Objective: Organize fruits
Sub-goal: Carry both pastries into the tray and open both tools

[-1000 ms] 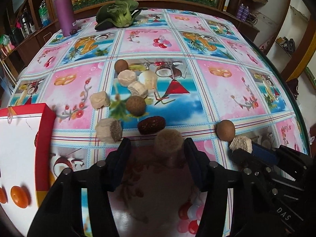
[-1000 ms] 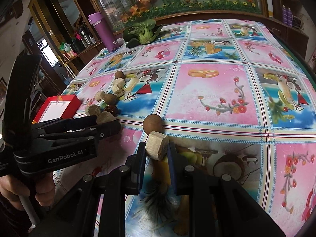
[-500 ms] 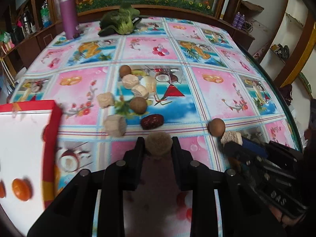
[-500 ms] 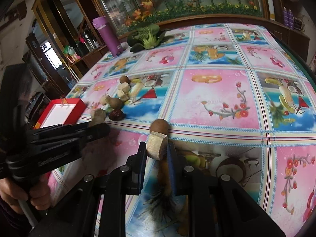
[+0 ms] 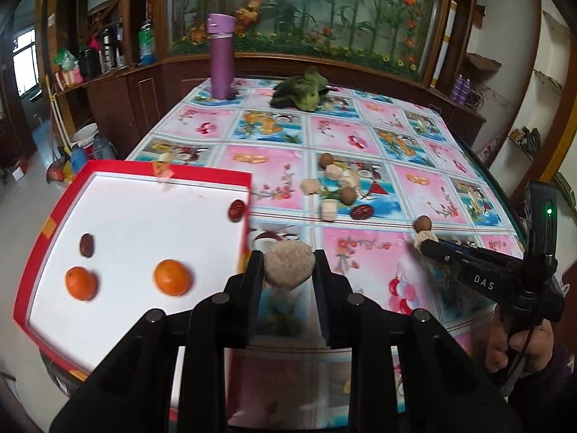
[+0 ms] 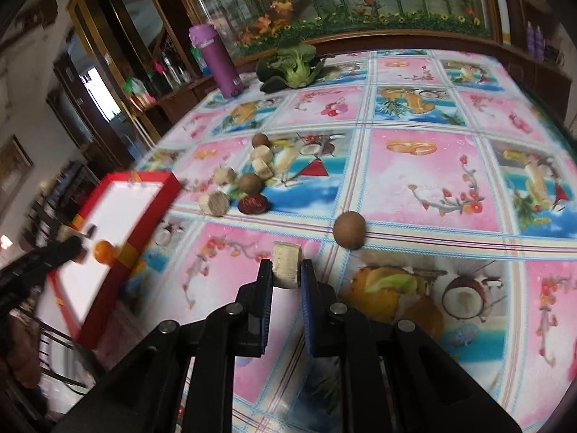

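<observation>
Your left gripper (image 5: 287,270) is clamped on a rough, pale round fruit (image 5: 287,266), held above the cloth just beside the red box (image 5: 202,176), where two oranges (image 5: 172,277) and dark dates (image 5: 86,244) already lie. Your right gripper (image 6: 286,274) pinches a small pale chunk (image 6: 286,264) across its flat sides, near a brown ball (image 6: 348,230). Both pieces look light, dry and firm but perhaps crumbly, so grip across the widest part, with gentle pressure.

Both wrist views look forward along their jaws, close above the surface (image 5: 360,137), sharing the red box (image 5: 137,176) and the fruit pile (image 6: 249,180).
</observation>
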Tool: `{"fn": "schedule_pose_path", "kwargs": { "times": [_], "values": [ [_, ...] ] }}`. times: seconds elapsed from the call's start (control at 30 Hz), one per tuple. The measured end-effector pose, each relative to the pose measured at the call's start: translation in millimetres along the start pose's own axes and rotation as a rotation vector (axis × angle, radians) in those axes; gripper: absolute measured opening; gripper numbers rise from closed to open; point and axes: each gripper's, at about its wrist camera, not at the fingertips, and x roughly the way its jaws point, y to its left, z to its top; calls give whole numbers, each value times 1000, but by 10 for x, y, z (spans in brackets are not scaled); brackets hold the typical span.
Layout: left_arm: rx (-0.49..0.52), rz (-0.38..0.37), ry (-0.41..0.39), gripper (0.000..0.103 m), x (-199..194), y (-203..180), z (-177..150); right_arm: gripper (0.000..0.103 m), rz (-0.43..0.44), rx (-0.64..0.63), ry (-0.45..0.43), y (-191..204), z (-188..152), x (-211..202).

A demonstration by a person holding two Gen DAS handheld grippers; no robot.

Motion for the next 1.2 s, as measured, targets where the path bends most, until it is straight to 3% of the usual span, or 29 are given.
{"fn": "schedule_pose_path", "kwargs": {
  "times": [0.17, 0.27, 0.47, 0.87, 1.2],
  "values": [
    [-43, 16, -26, 29, -107, 256, -46, 13, 14, 2, 25, 115, 19, -3],
    [-63, 28, -38, 29, -166, 394, -70, 13, 51, -61, 20, 407, 73, -5],
    [-115, 123, -61, 29, -312, 837, -156, 13, 177, -187, 17, 1177, 230, 155],
    [-232, 256, -58, 29, -376, 1616, -241, 13, 310, -258, 89, 2124, 424, 766],
    [-185, 184, 6, 29, -172, 1444, -289, 13, 319, -301, 106, 2435, 422, 953]
  ]
}}
